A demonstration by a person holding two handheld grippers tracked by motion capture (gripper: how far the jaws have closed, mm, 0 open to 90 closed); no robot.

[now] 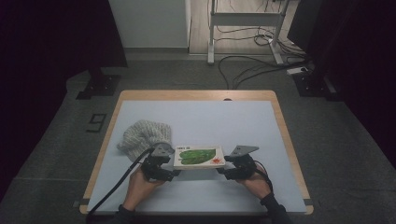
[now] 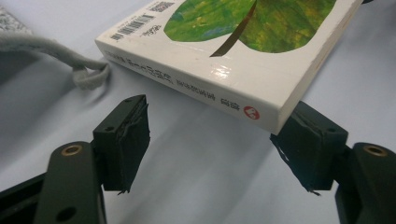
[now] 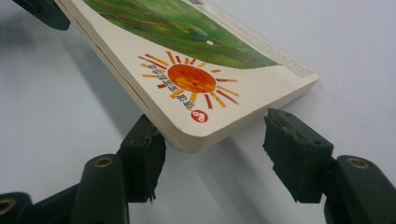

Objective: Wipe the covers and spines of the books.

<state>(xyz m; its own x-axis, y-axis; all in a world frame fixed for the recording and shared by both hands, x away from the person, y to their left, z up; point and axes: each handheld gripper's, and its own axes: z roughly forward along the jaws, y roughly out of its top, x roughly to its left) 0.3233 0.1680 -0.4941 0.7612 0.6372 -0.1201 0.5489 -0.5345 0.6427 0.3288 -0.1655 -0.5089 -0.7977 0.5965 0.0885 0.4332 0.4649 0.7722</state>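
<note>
Centrally, book between both hand-held grippers, left open, right open.

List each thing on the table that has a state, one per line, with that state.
Book: shut, cover up, one end raised off the mat.
Knitted bag: slumped on the mat, cord lying loose beside the book.
Left tongs: open, book corner over one pad, no squeeze.
Right tongs: open, book corner between the pads, resting on one.
</note>
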